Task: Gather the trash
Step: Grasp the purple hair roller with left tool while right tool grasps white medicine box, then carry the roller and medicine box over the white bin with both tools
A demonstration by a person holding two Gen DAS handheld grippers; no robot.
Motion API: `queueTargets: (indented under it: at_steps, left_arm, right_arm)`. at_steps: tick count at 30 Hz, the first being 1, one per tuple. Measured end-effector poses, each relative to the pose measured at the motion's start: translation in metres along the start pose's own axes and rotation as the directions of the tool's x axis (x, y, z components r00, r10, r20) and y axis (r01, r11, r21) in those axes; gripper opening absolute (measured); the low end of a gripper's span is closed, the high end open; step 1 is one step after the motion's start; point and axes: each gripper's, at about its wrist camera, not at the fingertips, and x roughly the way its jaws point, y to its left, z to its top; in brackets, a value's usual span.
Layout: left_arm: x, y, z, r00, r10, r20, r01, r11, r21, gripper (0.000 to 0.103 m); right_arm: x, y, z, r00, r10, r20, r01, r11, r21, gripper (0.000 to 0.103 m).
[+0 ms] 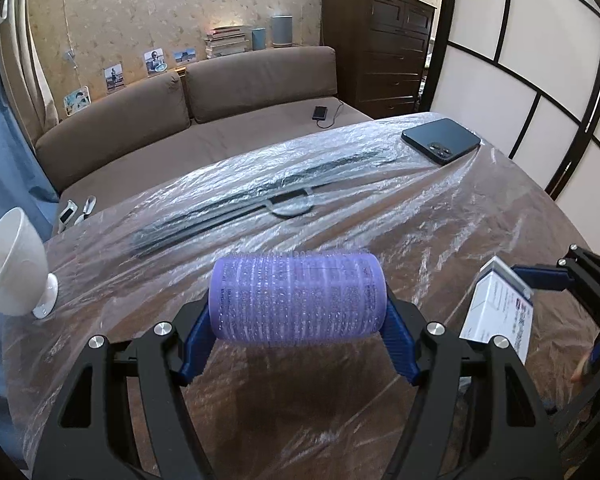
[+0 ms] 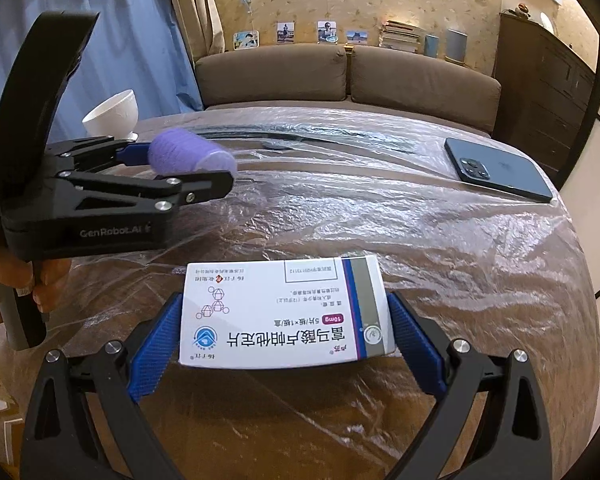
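My left gripper (image 1: 297, 334) is shut on a purple hair roller (image 1: 297, 298), held sideways between its blue pads above the plastic-covered table (image 1: 440, 220). The roller also shows in the right wrist view (image 2: 187, 154), left of centre, in the left gripper (image 2: 183, 164). My right gripper (image 2: 283, 330) is shut on a white medicine box (image 2: 283, 312) with blue and grey stripes, held flat just above the table. The box also shows at the right edge of the left wrist view (image 1: 498, 312).
A white footed bowl (image 1: 13, 268) stands at the table's left edge. A dark smartphone (image 1: 440, 140) lies face down at the far right. A flat dark object (image 1: 259, 196) lies under the plastic sheet. A brown sofa (image 1: 187, 120) and a dresser (image 1: 380, 44) stand beyond.
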Motion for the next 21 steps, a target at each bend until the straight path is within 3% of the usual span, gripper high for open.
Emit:
queueTargets:
  at_steps: [21]
  left_arm:
    - [-0.061,-0.016,-0.049,0.999,0.027,0.030,-0.025,0.999,-0.045,0.072]
  right_arm:
    - [-0.037,0.010,-0.023,1.000,0.005,0.024,-0.006,0.999,0.032,0.095]
